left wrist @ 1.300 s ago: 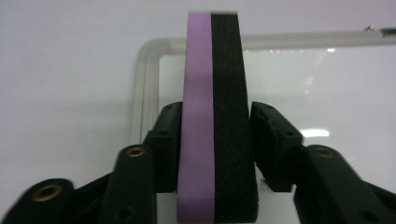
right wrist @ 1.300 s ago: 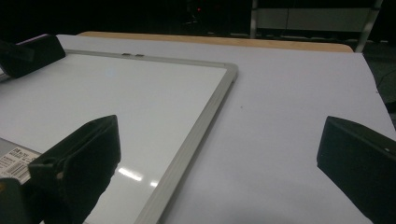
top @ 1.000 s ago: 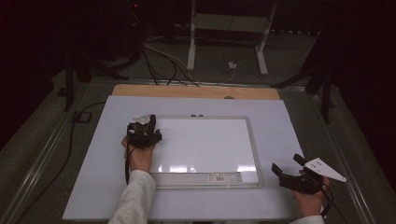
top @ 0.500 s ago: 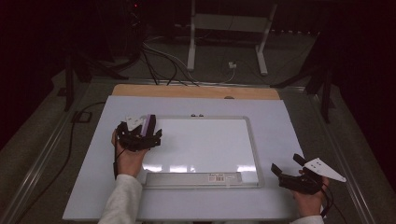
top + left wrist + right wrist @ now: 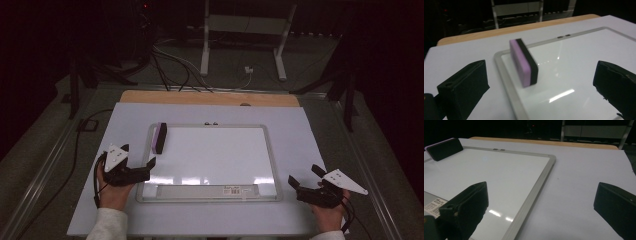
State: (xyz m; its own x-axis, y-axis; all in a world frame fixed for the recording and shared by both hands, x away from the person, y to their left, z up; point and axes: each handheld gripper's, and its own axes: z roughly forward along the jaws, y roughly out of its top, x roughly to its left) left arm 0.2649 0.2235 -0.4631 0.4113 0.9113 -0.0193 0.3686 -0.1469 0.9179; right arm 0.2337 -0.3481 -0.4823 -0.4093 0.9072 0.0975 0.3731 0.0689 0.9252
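Note:
A purple and black eraser (image 5: 160, 137) (image 5: 524, 62) stands on its long edge at the far left corner of the whiteboard (image 5: 215, 155) (image 5: 574, 70). My left gripper (image 5: 138, 154) (image 5: 540, 85) is open just off the board's near left corner, a short way back from the eraser. Its jaws have just been opening, and nothing is between them. My right gripper (image 5: 304, 176) (image 5: 541, 195) is open and empty near the board's near right corner, over the white sheet. In the right gripper view the eraser (image 5: 444, 148) lies far off across the whiteboard (image 5: 486, 175).
The whiteboard lies on a white sheet (image 5: 310, 130) over a table with a wooden far edge (image 5: 210, 98). A labelled pen tray (image 5: 200, 190) runs along the board's near side. Metal stand legs (image 5: 205, 50) and cables (image 5: 170, 65) lie on the floor beyond.
My left gripper let go of the eraser and drew back toward the near left, leaving it standing on the board's corner. The right gripper stayed put.

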